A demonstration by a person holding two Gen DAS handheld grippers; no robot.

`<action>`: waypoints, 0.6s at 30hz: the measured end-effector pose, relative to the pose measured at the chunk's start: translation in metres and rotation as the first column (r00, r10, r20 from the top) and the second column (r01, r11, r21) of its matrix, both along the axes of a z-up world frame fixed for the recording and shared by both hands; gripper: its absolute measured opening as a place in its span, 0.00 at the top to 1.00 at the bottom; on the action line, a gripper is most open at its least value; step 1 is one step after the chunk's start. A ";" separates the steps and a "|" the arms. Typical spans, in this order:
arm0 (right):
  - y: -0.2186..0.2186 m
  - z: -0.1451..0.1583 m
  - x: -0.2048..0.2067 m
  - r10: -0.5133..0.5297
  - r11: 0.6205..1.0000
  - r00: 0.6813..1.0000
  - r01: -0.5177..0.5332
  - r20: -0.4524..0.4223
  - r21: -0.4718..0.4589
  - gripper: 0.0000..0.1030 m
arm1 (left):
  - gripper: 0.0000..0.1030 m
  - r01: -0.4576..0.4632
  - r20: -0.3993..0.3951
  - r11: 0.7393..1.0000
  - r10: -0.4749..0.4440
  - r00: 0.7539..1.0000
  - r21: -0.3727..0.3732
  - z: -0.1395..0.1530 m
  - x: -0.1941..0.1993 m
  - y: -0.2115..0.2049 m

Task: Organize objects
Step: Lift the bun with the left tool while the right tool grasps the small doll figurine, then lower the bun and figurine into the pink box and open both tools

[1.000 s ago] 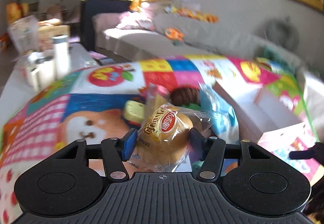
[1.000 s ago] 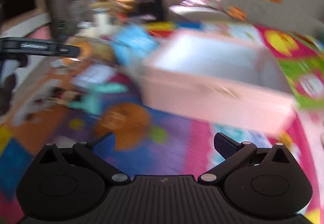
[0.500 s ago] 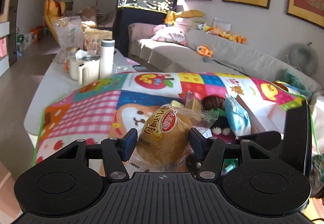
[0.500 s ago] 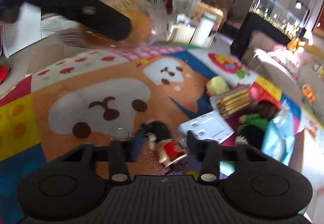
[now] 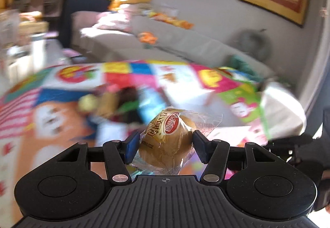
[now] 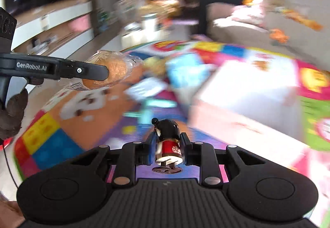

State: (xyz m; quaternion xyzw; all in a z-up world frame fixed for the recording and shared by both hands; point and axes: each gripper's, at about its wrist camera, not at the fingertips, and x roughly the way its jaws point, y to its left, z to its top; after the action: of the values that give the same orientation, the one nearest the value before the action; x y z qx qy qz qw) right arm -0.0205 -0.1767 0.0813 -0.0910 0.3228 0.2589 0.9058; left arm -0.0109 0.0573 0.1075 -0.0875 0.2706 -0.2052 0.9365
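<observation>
My left gripper (image 5: 165, 145) is shut on a wrapped bread bun (image 5: 167, 141) with a red label, held in the air above the colourful mat (image 5: 61, 108). It also shows in the right wrist view (image 6: 111, 72) at the left, bun (image 6: 121, 67) between its fingers. My right gripper (image 6: 168, 147) is shut on a small doll keychain (image 6: 168, 141) with black hair and red dress, lifted above the mat. A white and pink box (image 6: 247, 92) stands open at the right, also in the left wrist view (image 5: 185, 96).
Blurred snacks and toys lie in a pile on the mat (image 5: 119, 102). A blue packet (image 6: 183, 69) lies beside the box. A grey sofa (image 5: 185, 42) runs behind. Cups and a bottle (image 5: 24, 50) stand on a white table at far left.
My right gripper closed on the doll keychain and lifted it off the mat. Both grippers swung right toward the box; my left one still holds the bun.
</observation>
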 end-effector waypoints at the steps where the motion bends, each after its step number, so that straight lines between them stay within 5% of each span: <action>1: -0.011 0.003 0.000 -0.036 0.999 0.999 0.036 0.016 0.003 0.77 | 0.40 0.016 0.013 1.000 -0.016 1.000 -0.005 0.004 0.011 -0.017; 6: -0.056 0.015 -0.001 -0.170 0.985 0.982 0.166 0.085 0.053 0.77 | 0.39 -0.029 0.044 0.999 0.030 0.999 -0.018 0.003 0.081 -0.100; 10: -0.079 0.016 0.007 -0.245 0.967 0.966 0.237 0.085 0.088 0.77 | 0.37 -0.047 -0.028 0.985 0.052 0.998 0.168 -0.039 0.126 -0.157; 13: -0.094 0.014 0.011 -0.280 0.957 0.957 0.272 0.077 0.097 0.77 | 0.44 -0.021 -0.002 0.960 0.022 1.000 0.279 -0.058 0.119 -0.173; 18: -0.103 0.008 0.027 -0.309 0.947 0.950 0.302 0.048 0.112 0.77 | 0.44 -0.075 0.095 0.974 0.056 0.994 0.213 -0.044 0.093 -0.143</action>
State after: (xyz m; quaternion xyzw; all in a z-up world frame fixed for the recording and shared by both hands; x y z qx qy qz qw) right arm 0.0066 -0.2800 0.0897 -0.0011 0.2898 0.1286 0.9484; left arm 0.0821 -0.0854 0.0638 0.0148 0.2467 -0.1471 0.9578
